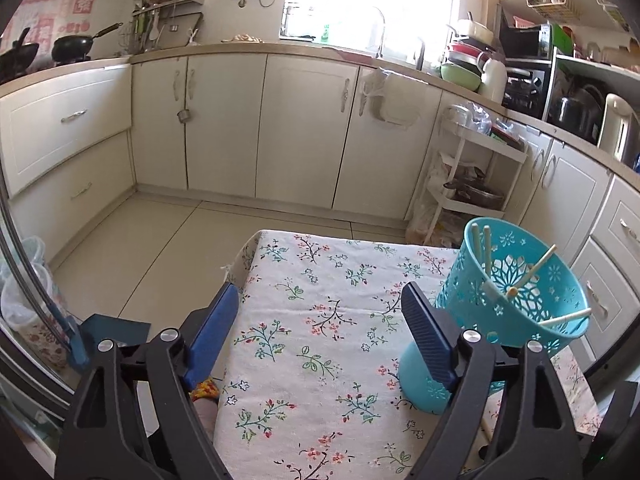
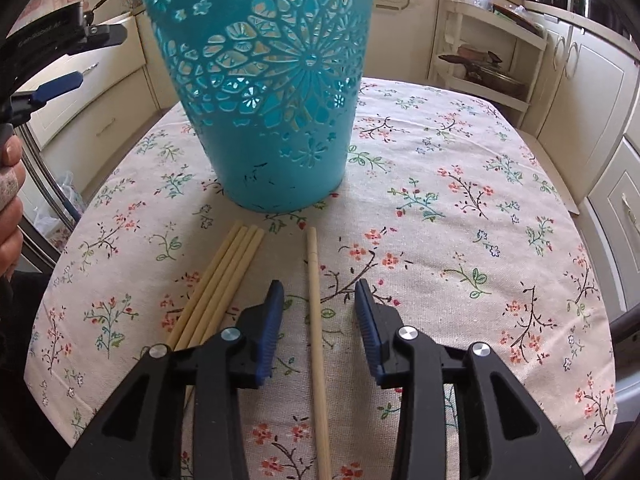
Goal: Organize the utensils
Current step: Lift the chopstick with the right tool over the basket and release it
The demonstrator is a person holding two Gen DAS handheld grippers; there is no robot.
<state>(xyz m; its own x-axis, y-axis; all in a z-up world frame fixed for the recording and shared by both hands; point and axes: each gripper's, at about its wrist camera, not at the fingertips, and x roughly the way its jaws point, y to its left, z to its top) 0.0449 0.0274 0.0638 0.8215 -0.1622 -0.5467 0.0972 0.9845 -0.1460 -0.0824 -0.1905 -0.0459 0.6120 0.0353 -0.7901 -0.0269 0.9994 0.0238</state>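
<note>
A teal cut-out plastic basket [image 2: 272,92] stands on the floral tablecloth [image 2: 460,208]. In the left wrist view the basket [image 1: 516,292] holds several wooden chopsticks [image 1: 536,270]. My right gripper [image 2: 320,300] is open, low over the cloth, with a single chopstick [image 2: 316,320] lying between its fingers. A bundle of several chopsticks [image 2: 224,284] lies just left of it. My left gripper [image 1: 320,316] is open and empty above the table's left part, its right finger next to the basket. It also shows at the left edge of the right wrist view [image 2: 60,84].
The table is small, with its far edge [image 1: 320,236] and left edge dropping to a tiled floor. Kitchen cabinets [image 1: 280,128] run behind, and a white rack [image 1: 472,184] stands at the right. A hand [image 2: 10,208] shows at the left.
</note>
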